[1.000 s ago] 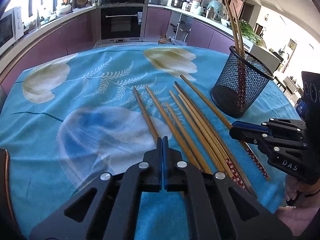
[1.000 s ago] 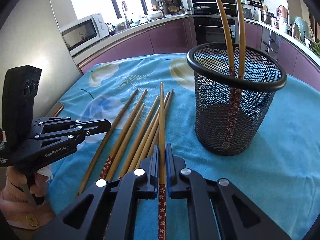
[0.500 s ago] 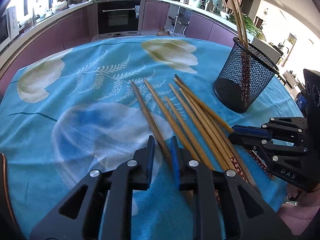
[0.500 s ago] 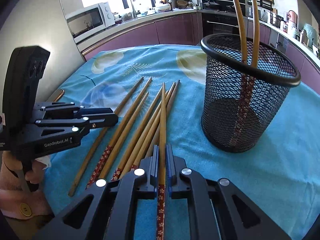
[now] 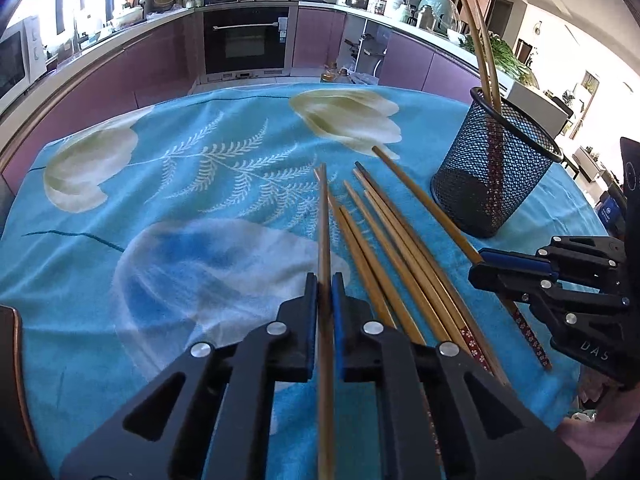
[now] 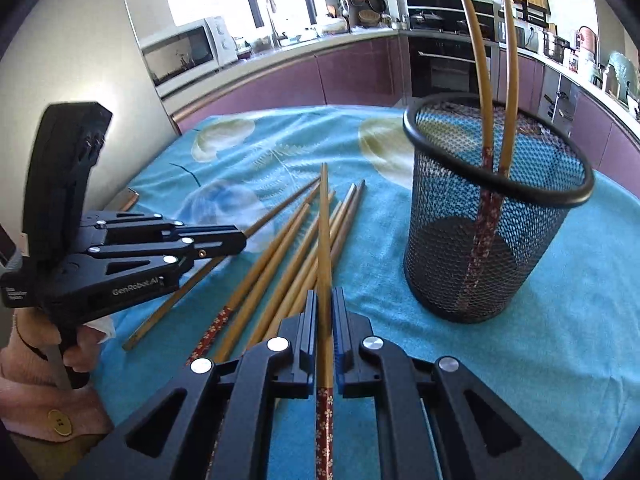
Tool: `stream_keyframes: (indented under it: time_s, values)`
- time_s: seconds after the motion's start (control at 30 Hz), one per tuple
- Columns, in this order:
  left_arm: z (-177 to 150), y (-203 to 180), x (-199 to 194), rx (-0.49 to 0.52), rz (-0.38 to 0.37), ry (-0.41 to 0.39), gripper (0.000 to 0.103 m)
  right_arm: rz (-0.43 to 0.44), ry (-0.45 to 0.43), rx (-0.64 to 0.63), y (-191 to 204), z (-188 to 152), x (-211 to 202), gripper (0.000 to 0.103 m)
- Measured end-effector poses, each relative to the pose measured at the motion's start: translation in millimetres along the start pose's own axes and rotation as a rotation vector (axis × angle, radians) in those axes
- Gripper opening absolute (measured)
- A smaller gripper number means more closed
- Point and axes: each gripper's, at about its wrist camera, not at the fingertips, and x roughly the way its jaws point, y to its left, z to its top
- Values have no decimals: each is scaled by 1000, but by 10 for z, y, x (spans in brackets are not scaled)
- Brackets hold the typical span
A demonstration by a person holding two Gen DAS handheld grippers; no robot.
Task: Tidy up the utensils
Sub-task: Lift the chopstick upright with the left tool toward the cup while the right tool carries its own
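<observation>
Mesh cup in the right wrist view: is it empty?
No, the mesh cup already holds two chopsticks standing upright inside it, their tips rising above the rim.

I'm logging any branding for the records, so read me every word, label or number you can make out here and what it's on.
"GenRobot.AI": side of the left gripper, right wrist view.
"DAS": side of the right gripper, left wrist view; the rest is cut off.
Small white print on the left gripper's rear end: too blurred to read.
Oven door sticker: too small to read.

Turquoise cloth [image 5: 200,208] with pale tulips and white ferns; tan chopsticks [image 6: 280,264], red flowered ends; black mesh cup [image 6: 492,240]; purple cabinets [image 6: 320,80].
</observation>
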Motion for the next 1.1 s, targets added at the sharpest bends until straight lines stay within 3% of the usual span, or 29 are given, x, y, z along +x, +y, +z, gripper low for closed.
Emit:
stream_keyframes:
  time_s: [0.2, 0.63, 0.87, 1.1]
  values:
    - [23, 8, -246, 3, -63, -40, 8, 15, -72, -8, 0, 25, -256, 6]
    - [259, -118, -980, 22, -321, -199, 8, 0, -273, -5, -111, 142, -928, 6]
    - [469, -199, -1233, 21, -387, -295, 8, -17, -366, 2, -203, 273, -1184, 6]
    - [798, -364, -1271, 19, -403, -400, 8, -13, -424, 8, -370, 481, -1453, 6]
